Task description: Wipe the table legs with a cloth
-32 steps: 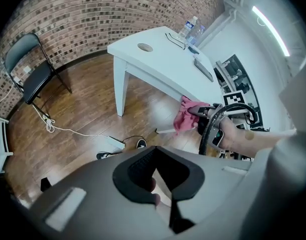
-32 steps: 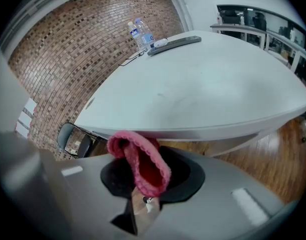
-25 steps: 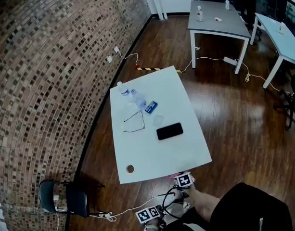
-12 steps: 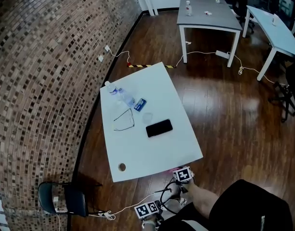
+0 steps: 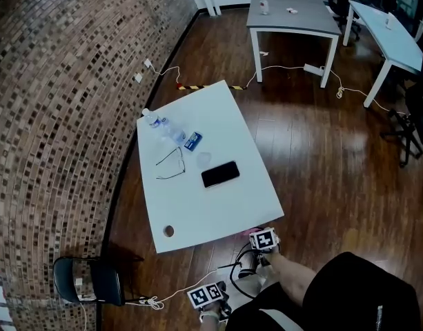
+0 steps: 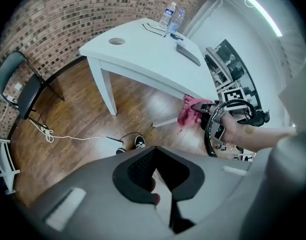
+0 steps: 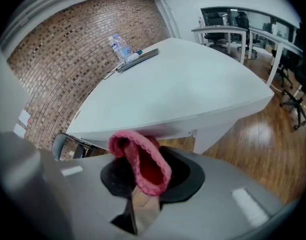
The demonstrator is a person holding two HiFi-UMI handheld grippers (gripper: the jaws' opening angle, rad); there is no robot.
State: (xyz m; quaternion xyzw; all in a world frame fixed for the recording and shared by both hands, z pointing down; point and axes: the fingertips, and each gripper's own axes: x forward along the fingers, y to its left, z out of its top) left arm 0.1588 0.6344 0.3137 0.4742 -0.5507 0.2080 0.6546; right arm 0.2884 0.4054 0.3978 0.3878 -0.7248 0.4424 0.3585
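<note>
Pink cloth (image 7: 142, 161) is pinched in your right gripper (image 7: 143, 189) just below a corner of the white table (image 7: 192, 91), beside 1 leg (image 7: 212, 136), while your left gripper (image 6: 160, 186) hangs low, jaws together on nothing

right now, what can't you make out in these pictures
- Left gripper view: the pink cloth blocks the spot where it meets the near leg, so contact is unclear.
- Head view: the white table hides its own legs under its top, and the cloth is barely seen.
- Right gripper view: the cloth bunched in the right claw hides its pads.
- Head view: the labels on the bottles are too small to read.
</note>
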